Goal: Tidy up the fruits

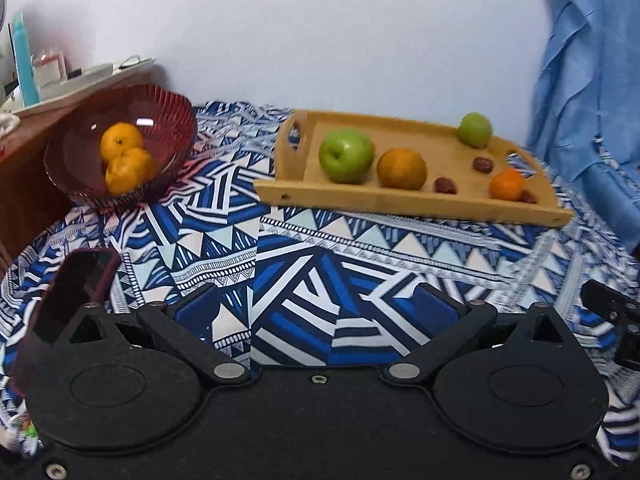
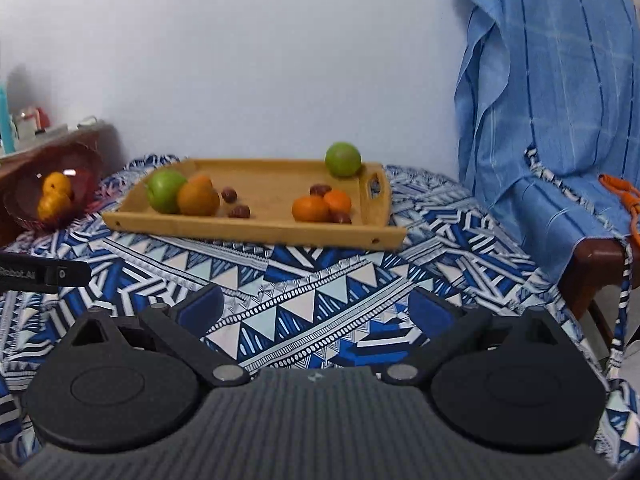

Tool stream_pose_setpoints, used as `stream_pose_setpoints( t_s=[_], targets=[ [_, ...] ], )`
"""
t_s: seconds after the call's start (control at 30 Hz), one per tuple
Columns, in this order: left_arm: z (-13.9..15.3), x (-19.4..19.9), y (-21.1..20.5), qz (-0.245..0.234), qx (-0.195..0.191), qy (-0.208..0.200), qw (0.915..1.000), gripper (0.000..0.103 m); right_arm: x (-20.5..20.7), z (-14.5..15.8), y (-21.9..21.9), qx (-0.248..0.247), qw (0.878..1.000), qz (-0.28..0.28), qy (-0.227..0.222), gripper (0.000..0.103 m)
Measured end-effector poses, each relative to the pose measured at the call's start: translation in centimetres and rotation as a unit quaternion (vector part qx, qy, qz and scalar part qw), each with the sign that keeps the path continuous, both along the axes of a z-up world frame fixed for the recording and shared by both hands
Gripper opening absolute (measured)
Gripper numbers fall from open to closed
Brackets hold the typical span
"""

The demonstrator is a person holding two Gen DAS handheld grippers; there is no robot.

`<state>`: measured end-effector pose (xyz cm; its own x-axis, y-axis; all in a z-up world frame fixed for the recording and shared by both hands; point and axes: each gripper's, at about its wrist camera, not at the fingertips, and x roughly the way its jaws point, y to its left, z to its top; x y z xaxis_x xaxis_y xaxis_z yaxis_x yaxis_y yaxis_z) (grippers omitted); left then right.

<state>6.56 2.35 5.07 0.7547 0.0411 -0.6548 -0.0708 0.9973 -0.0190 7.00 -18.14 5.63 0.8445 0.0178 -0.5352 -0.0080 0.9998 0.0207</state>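
A wooden tray (image 1: pixel 400 208) (image 2: pixel 248 232) lies at the back of the patterned tablecloth. It carries a big green apple (image 1: pixel 346 155) (image 2: pixel 166 192), an orange (image 1: pixel 401 168) (image 2: pixel 198 198), a smaller green apple (image 1: pixel 475 129) (image 2: pixel 343 159), mandarins (image 1: pixel 507 185) (image 2: pixel 310 208) and several dark dates (image 1: pixel 445 186) (image 2: pixel 239 211). To its left a red ribbed bowl (image 1: pixel 172 136) (image 2: pixel 84 184) holds two oranges (image 1: pixel 120 140) (image 2: pixel 56 184). My left gripper (image 1: pixel 316 304) and right gripper (image 2: pixel 316 304) hover open over the cloth, short of the tray, nothing between their fingers.
A dark red translucent object (image 1: pixel 76 292) sits by the left gripper's left finger. A wooden side table (image 1: pixel 24 160) with clutter stands behind the bowl. A chair draped in blue cloth (image 2: pixel 552 120) (image 1: pixel 588 80) stands at the right. Each gripper shows at the other view's edge.
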Motion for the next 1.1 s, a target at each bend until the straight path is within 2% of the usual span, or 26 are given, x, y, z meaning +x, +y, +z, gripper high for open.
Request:
stream_pose_setpoints(
  t_s=[0.3, 0.43, 0.6, 1.1],
  targets=[
    [-3.2, 3.4, -0.7, 0.006, 0.020, 0.013, 0.9997, 0.102, 5.6, -2.8, 0.8, -0.015, 0.998, -0.003, 0.053, 0.103],
    [-4.0, 3.8, -0.9, 0.005, 0.028, 0.018, 0.9994, 0.103, 6.4, -3.8, 1.2, -0.021, 0.997, 0.005, 0.081, 0.103],
    [-4.3, 3.7, -0.5, 0.009, 0.010, 0.012, 0.9998, 0.103, 6.5, -4.2, 0.9, -0.008, 0.996, 0.004, 0.093, 0.103],
    [-4.6, 3.5, -0.3, 0.002, 0.006, 0.002, 1.0000, 0.103, 6.2, -4.3, 0.7, 0.001, 0.996, 0.004, 0.090, 0.103]
  ],
)
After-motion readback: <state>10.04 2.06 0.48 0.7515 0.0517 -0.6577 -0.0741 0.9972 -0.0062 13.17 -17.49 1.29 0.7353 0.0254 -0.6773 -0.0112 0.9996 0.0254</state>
